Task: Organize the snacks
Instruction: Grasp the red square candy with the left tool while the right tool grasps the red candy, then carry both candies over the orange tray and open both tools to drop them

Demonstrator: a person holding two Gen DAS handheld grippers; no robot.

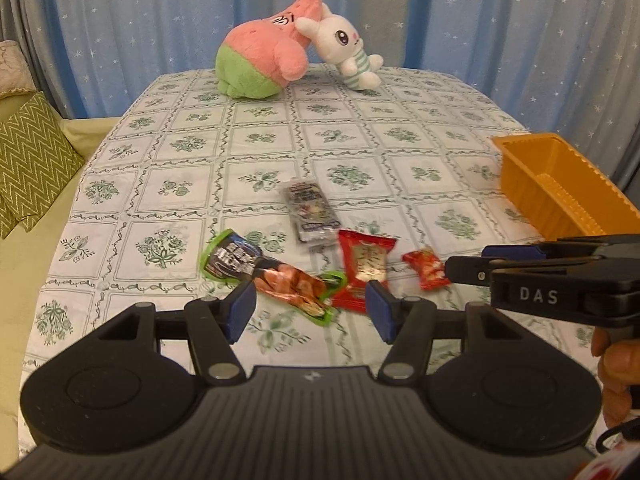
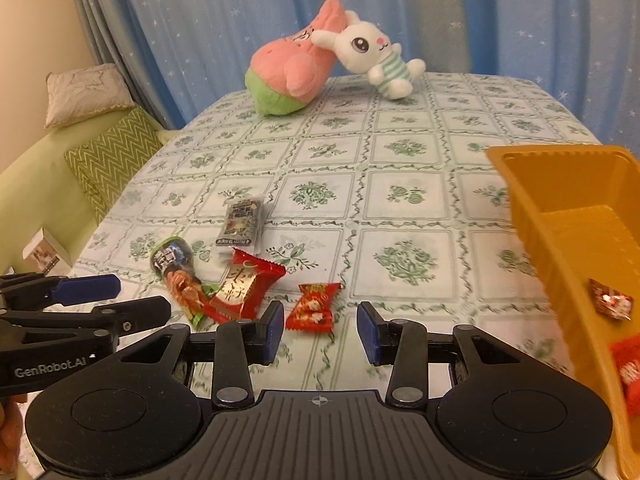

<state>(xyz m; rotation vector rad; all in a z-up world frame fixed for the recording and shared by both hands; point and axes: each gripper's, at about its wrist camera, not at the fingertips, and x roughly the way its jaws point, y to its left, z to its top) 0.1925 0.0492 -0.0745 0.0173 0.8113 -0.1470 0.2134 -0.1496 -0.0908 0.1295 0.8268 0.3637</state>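
Several snack packets lie on the table: a long green-edged packet (image 1: 276, 278) (image 2: 182, 276), a red square packet (image 1: 366, 266) (image 2: 244, 288), a small red candy packet (image 1: 426, 270) (image 2: 314, 308) and a silver packet (image 1: 312, 210) (image 2: 242, 222). My left gripper (image 1: 310, 310) hovers open just in front of the green-edged and red square packets, nothing between its pads. My right gripper (image 2: 320, 330) is open, with the small red candy just beyond its gap. An orange tray (image 1: 560, 184) (image 2: 560, 216) at the right holds two red packets (image 2: 610, 300).
A pink-and-green plush (image 1: 260, 60) (image 2: 292, 72) and a white rabbit plush (image 1: 348, 50) (image 2: 372, 52) sit at the table's far end before a blue curtain. A green zigzag cushion (image 1: 32, 164) (image 2: 108, 156) lies on the sofa to the left. A hand (image 1: 616, 376) holds the right gripper.
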